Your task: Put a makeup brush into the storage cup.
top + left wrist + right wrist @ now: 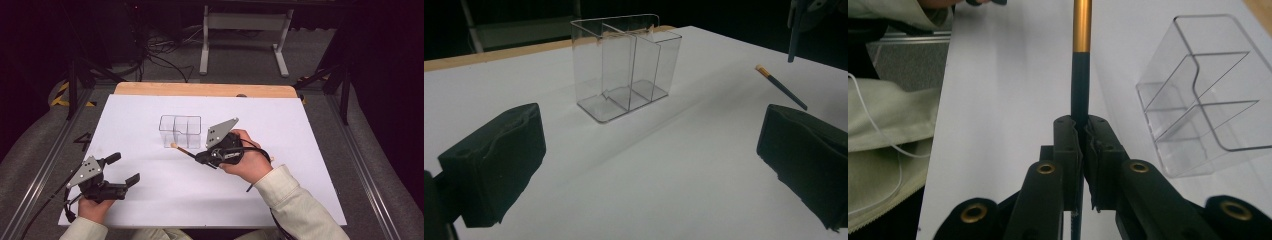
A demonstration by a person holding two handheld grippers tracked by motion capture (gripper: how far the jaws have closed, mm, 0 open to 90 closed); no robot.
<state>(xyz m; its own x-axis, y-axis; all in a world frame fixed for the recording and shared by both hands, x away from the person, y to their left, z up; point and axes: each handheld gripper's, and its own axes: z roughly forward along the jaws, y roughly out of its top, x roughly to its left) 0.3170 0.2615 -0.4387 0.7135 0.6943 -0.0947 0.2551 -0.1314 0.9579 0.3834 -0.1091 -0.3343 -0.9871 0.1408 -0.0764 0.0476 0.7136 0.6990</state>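
Note:
A clear plastic organizer point(180, 131) with several compartments stands upright on the white sheet, also in the left gripper view point(626, 65) and the right gripper view point(1205, 95). A dark pencil-like stick with a gold band point(1081, 60) is clamped in my right gripper point(1082, 127), which is shut on it. In the high view the stick point(184, 150) points left from the right gripper point(202, 157), its tip just in front of the organizer. The stick point(780, 86) hangs above the sheet in the left gripper view. My left gripper point(125, 169) rests open at the front left, nothing between its jaws.
The white sheet point(150, 200) covers a wooden table whose far edge point(200, 89) shows behind it. Metal rails point(360, 165) run along both sides. A white frame stand point(245, 40) and cables lie on the floor beyond.

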